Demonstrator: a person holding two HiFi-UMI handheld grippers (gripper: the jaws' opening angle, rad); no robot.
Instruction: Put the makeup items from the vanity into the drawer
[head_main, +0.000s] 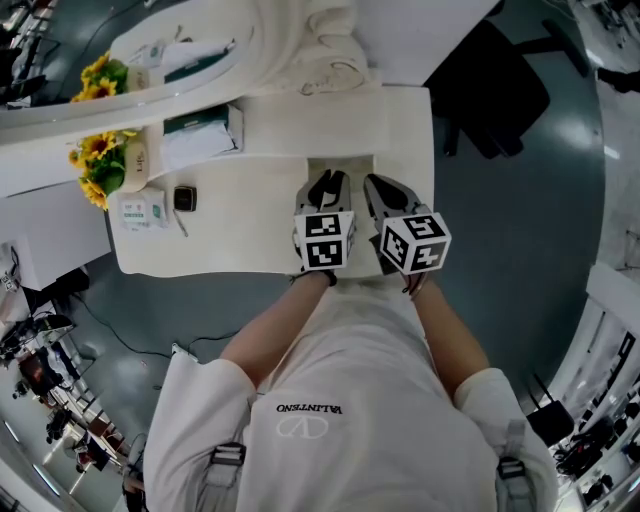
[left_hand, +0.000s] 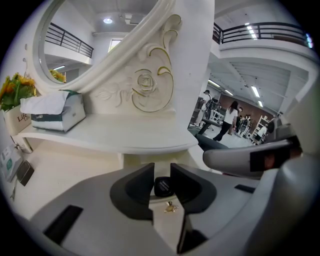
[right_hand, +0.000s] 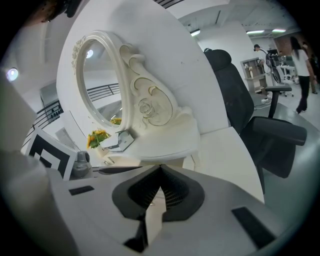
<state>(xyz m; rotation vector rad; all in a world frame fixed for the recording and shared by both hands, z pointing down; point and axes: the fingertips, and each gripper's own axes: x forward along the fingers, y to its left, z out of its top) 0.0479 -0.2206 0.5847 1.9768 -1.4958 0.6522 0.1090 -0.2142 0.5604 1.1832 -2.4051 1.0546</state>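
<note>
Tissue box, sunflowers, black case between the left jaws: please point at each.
tissue box (left_hand: 52, 121), left gripper view, dark front side
sunflowers (head_main: 97, 148), head view, yellow bloom
black case (left_hand: 162, 186), left gripper view, top face

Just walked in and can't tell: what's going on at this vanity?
A person stands at a white vanity with a gripper in each hand. The left gripper is closed on a small black item, near a gold knob. The right gripper is shut and empty. A second black item lies on the vanity top.

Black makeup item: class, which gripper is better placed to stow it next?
Left. The left gripper grips the small black makeup item between its jaws; the right gripper is shut and empty.
</note>
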